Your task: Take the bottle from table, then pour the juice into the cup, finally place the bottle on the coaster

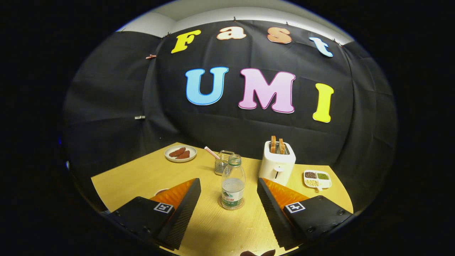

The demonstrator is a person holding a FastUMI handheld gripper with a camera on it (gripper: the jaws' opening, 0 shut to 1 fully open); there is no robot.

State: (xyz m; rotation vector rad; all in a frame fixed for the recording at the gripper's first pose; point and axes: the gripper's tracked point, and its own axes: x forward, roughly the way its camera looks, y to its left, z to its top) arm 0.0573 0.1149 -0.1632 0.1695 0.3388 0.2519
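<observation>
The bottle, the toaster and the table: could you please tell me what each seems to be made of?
The bottle, standing on the coaster just ahead of the open gripper, looks like clear thin plastic: see-through, with a printed label. The toaster seems cream plastic or painted metal, smooth and matte; I cannot tell which. The table shows light wood grain, perhaps laminate.

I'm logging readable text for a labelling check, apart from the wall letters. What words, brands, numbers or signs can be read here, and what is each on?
Bottle label, green and white: print is there but too small and blurred to read.
Gripper fingers, open with the bottle just ahead, between them: each carries a square black-and-white marker, a coded pattern and not text.
Toaster, plate, divided dish, glass cup: no text seen.
</observation>
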